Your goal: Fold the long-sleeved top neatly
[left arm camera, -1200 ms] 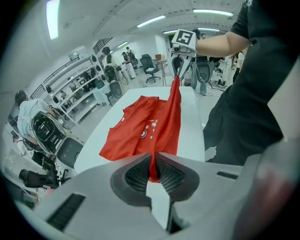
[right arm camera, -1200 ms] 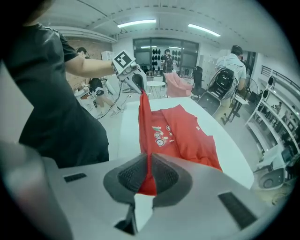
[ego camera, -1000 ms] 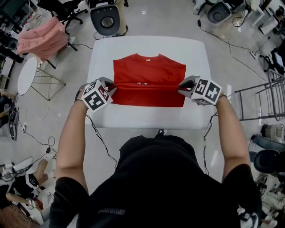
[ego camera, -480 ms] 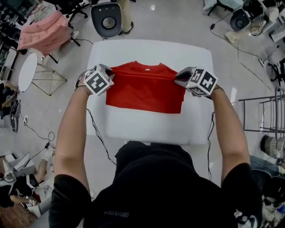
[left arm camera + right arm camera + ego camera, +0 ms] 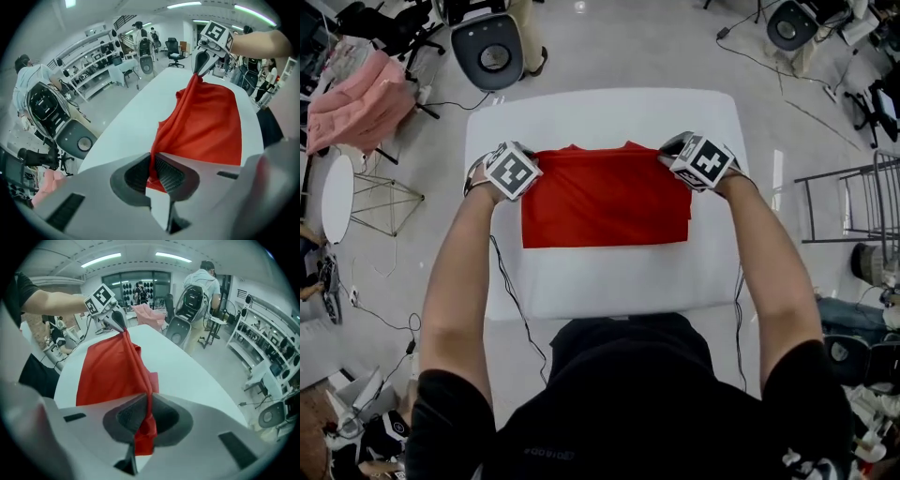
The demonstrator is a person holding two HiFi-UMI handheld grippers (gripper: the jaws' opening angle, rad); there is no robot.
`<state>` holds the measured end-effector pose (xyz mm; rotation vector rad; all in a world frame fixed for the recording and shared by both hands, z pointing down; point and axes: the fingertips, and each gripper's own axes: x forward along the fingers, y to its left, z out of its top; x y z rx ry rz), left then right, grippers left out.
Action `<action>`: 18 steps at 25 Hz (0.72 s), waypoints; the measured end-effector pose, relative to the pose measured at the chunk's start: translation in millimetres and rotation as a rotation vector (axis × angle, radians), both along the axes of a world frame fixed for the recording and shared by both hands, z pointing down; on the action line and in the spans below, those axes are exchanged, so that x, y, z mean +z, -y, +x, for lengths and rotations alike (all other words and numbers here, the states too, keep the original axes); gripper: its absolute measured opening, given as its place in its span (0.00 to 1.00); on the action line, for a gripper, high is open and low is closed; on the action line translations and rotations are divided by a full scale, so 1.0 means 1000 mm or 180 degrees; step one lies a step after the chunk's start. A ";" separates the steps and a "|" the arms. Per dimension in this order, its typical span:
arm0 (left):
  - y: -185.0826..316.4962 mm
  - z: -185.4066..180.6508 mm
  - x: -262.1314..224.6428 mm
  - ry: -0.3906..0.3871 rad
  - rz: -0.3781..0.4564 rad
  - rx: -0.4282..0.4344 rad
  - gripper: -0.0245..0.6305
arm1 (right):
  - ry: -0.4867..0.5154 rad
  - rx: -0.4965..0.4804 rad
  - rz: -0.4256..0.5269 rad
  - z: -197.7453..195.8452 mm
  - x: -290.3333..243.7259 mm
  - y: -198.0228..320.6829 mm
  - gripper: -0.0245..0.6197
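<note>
Roughly rect. red top [image 5: 606, 202], 2 layers.

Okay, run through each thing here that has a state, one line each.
red top: folded double, far corners lifted.
left gripper: shut on the top's corner, jaws just eased slightly wider.
right gripper: shut on the other corner.
white table: bearing the top.
pink garment: draped in a heap beyond the table.

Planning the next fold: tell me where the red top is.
Head view: the red top lies at the middle of the white table, its far corners pinched by the left gripper and right gripper.
</note>
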<state>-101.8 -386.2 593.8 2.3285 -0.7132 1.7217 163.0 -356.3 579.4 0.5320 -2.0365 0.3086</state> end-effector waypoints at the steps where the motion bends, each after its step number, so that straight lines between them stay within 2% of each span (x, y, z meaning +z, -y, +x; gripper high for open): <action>1: 0.004 0.000 0.005 -0.0006 -0.0028 -0.0021 0.08 | -0.0022 0.0034 -0.0010 -0.001 0.005 0.004 0.10; 7: 0.018 0.007 0.022 -0.0107 -0.0103 -0.0131 0.11 | -0.0221 0.0257 -0.0082 0.007 0.030 0.017 0.10; 11: 0.023 0.004 0.028 -0.0172 -0.0119 -0.0224 0.12 | -0.0293 0.0328 0.0049 0.005 0.034 0.025 0.10; 15: 0.036 0.002 0.019 -0.0344 0.0132 -0.0454 0.19 | -0.0424 0.0510 0.0400 0.011 0.028 0.037 0.20; 18: 0.045 -0.005 -0.001 -0.0580 0.0353 -0.0655 0.19 | -0.0510 0.0706 0.0661 0.023 0.009 0.042 0.18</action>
